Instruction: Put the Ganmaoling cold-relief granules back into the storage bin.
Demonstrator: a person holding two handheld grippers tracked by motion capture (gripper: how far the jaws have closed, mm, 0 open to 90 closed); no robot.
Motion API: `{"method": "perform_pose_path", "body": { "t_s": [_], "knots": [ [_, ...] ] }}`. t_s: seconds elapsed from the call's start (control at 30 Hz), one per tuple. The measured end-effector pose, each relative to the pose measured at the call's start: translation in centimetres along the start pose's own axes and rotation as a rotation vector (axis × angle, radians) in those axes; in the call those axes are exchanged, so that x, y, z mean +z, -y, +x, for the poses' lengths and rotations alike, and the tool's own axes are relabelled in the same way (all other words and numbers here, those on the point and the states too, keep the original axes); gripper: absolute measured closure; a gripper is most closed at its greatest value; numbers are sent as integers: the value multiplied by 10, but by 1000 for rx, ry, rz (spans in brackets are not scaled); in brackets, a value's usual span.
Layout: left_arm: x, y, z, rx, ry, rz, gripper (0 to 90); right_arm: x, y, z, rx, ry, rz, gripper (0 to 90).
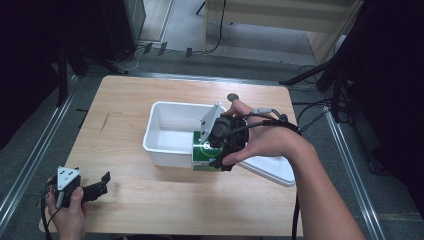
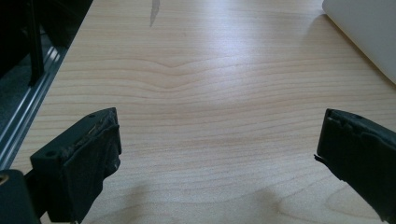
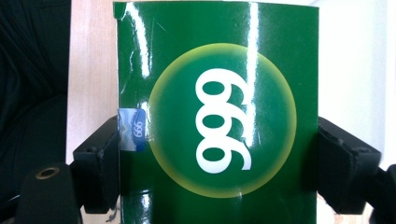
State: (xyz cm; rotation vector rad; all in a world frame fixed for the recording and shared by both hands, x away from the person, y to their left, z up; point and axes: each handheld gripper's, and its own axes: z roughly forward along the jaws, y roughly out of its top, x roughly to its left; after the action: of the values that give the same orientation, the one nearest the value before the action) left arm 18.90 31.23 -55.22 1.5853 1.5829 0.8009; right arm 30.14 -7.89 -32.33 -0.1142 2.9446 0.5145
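Note:
A green box point(image 3: 219, 116) with a yellow circle and white "999" on it sits between the two black jaws of my right gripper point(image 3: 217, 161), which press on its two sides. In the high view my right gripper point(image 1: 220, 145) holds this green box point(image 1: 202, 152) at the near right corner of a white plastic bin point(image 1: 165, 125), above the table. At the table's near left corner my left gripper point(image 1: 102, 182) rests low, open. Its jaws point(image 2: 217, 154) stand wide apart over bare wood with nothing between them.
The wooden table point(image 1: 125, 200) carries the white bin in its middle and a white lid point(image 1: 272, 170) lying flat to the bin's right, under my right hand. A small dark round object point(image 1: 232, 97) lies behind the bin. Metal rails run along both table sides.

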Motion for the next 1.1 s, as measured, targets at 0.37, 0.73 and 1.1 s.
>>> {"method": "perform_pose_path", "body": {
  "t_s": [0.37,0.73,1.1],
  "knots": [
    [0,0,0,6,0,2,2,-4,-1,-17,14,24,-9,161],
    [0,0,0,5,1,2,2,-1,0,-36,23,51,3,161],
    [0,0,0,3,2,1,2,5,-1,-46,22,67,8,161]
  ]
}}
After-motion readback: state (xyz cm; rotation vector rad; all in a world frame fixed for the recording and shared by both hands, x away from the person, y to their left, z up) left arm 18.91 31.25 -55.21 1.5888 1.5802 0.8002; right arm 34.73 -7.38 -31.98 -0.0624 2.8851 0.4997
